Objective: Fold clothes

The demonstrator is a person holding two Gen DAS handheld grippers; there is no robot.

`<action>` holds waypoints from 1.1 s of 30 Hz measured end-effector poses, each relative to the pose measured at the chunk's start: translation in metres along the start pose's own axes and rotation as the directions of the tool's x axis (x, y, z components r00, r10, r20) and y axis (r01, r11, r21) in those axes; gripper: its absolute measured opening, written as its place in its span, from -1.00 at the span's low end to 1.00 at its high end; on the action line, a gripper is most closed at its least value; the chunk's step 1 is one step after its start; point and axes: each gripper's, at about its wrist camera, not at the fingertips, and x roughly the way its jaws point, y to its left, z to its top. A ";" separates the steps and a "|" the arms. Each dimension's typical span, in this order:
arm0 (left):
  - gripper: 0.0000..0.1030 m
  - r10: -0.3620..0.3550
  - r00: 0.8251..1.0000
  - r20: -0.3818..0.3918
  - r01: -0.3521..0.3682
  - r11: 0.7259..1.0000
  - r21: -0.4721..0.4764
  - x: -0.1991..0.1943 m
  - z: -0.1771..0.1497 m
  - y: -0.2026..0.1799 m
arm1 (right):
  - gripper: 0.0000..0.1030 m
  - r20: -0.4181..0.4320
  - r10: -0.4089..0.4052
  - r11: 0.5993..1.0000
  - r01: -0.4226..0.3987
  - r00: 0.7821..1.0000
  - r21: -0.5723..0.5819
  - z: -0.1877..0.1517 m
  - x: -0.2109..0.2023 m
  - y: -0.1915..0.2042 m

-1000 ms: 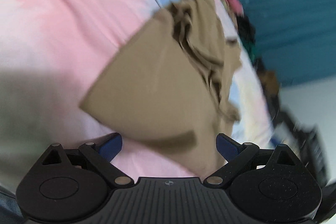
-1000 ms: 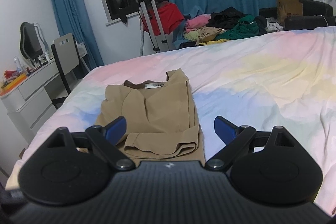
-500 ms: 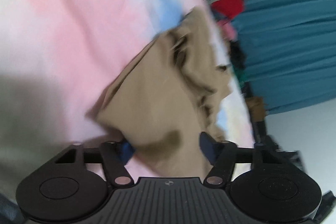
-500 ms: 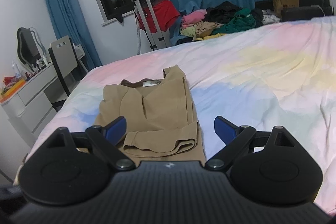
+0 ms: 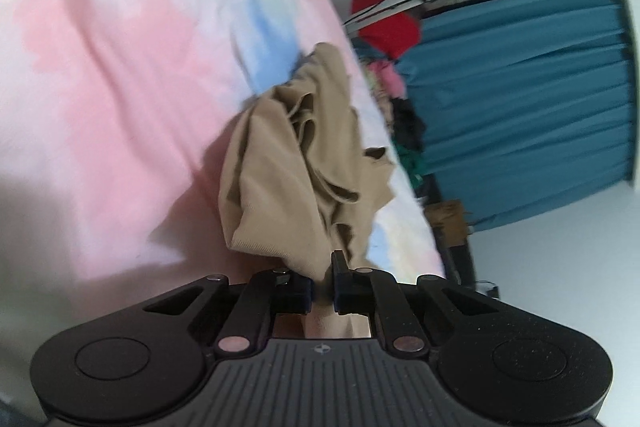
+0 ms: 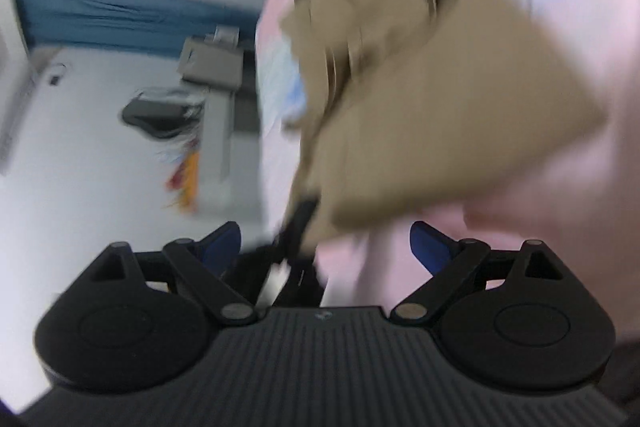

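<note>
A tan garment (image 5: 296, 163) lies bunched on the pastel bed sheet (image 5: 100, 67). In the left wrist view my left gripper (image 5: 322, 279) has its jaws closing on the garment's near edge, and the pads pinch a fold of the cloth. The right wrist view is blurred and rolled sideways. There my right gripper (image 6: 326, 243) is open, its blue pads wide apart with nothing between them, just short of the tan garment (image 6: 420, 87). A dark blurred shape (image 6: 296, 227), probably the other gripper, sits at the cloth's near corner.
A blue curtain (image 5: 520, 99), a red garment on a rack (image 5: 388, 27) and a heap of clothes (image 5: 400, 107) lie beyond the bed. The right wrist view shows a white dresser (image 6: 216, 131) and a chair (image 6: 212, 63) beside the bed.
My left jaws went from wide open to closed on the garment's edge, which bunched up. My right gripper dropped towards the bed and rolled, so its view now tilts sideways.
</note>
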 end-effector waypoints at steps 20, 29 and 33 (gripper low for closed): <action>-0.82 -0.112 0.991 0.067 0.109 0.993 0.038 0.003 0.008 -0.011 | -0.70 0.346 -0.134 0.989 0.100 0.929 0.113 0.022 -0.022 -0.027; -0.86 -0.258 0.954 0.156 0.212 0.942 0.260 -0.025 -0.001 -0.055 | -0.76 0.479 0.067 0.978 0.037 0.875 -0.206 0.016 -0.058 0.039; -0.86 -0.268 0.950 0.159 0.213 0.931 0.296 -0.056 -0.015 -0.075 | -0.76 0.479 0.086 0.964 0.048 0.873 -0.260 0.000 -0.081 0.056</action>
